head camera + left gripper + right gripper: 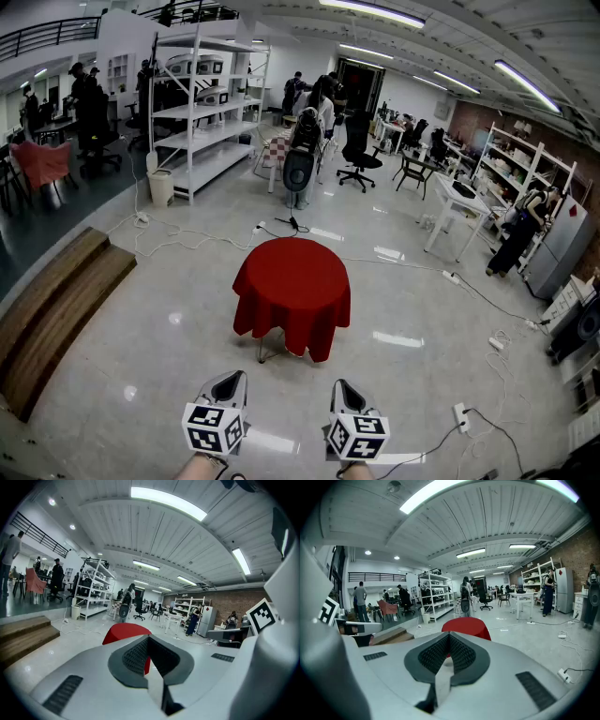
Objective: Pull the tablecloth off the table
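A red tablecloth drapes over a small round table in the middle of the glossy floor, hanging down on all sides with a table leg showing below. My left gripper and right gripper are held low at the bottom of the head view, well short of the table, both shut with nothing between the jaws. In the left gripper view the red tablecloth shows above the closed left gripper. From the right gripper view, the same tablecloth rises beyond the closed right gripper.
A wooden step platform lies on the left. White shelving stands at the back left. Cables trail over the floor behind the table, and a power strip lies at the right. People and office chairs are far behind.
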`<state>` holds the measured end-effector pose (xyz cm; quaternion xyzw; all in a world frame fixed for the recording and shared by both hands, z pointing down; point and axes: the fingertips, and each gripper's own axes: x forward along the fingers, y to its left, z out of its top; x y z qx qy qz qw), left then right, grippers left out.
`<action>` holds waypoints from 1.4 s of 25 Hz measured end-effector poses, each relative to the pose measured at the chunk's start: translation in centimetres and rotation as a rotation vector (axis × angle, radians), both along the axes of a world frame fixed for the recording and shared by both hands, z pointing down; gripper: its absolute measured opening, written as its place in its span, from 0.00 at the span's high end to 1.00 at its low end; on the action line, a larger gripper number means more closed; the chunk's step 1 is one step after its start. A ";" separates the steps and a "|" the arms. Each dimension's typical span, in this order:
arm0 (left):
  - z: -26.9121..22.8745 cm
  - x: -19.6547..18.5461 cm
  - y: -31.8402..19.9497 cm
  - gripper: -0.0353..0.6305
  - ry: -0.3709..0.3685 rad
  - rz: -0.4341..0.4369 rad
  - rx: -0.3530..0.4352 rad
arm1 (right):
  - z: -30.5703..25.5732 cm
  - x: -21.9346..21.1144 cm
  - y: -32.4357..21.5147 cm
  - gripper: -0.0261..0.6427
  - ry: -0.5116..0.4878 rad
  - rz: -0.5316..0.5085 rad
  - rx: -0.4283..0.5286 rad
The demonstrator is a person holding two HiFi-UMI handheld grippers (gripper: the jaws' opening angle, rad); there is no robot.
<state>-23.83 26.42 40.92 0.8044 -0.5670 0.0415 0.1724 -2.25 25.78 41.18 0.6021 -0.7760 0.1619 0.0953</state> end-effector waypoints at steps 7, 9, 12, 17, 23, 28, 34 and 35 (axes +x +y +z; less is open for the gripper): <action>0.5 -1.3 -0.3 0.94 0.008 0.018 -0.014 | 0.1 -1.0 0.1 0.92 0.004 0.031 -0.005; 0.7 -1.9 -0.6 0.94 0.011 0.026 -0.019 | 0.1 -1.5 0.1 0.92 0.004 0.043 -0.005; 1.0 -2.8 -1.2 0.94 0.015 0.043 -0.023 | 0.1 -2.2 0.0 0.92 -0.008 0.064 0.000; 2.1 -3.7 -1.3 0.94 0.028 0.060 -0.037 | 0.7 -3.1 0.3 0.92 -0.020 0.097 -0.001; 3.1 -4.5 -1.1 0.94 0.045 0.061 -0.059 | 1.6 -3.7 0.5 0.92 -0.017 0.109 -0.030; 3.8 -4.6 -1.7 0.94 0.038 0.049 -0.065 | 1.9 -3.7 -0.3 0.92 -0.023 0.084 -0.033; 3.3 -4.7 -3.7 0.94 0.029 0.025 -0.061 | 1.3 -3.6 -2.9 0.92 -0.016 0.066 -0.023; 3.4 -4.7 -4.1 0.94 0.027 0.023 -0.063 | 1.3 -3.6 -3.4 0.92 -0.018 0.065 -0.021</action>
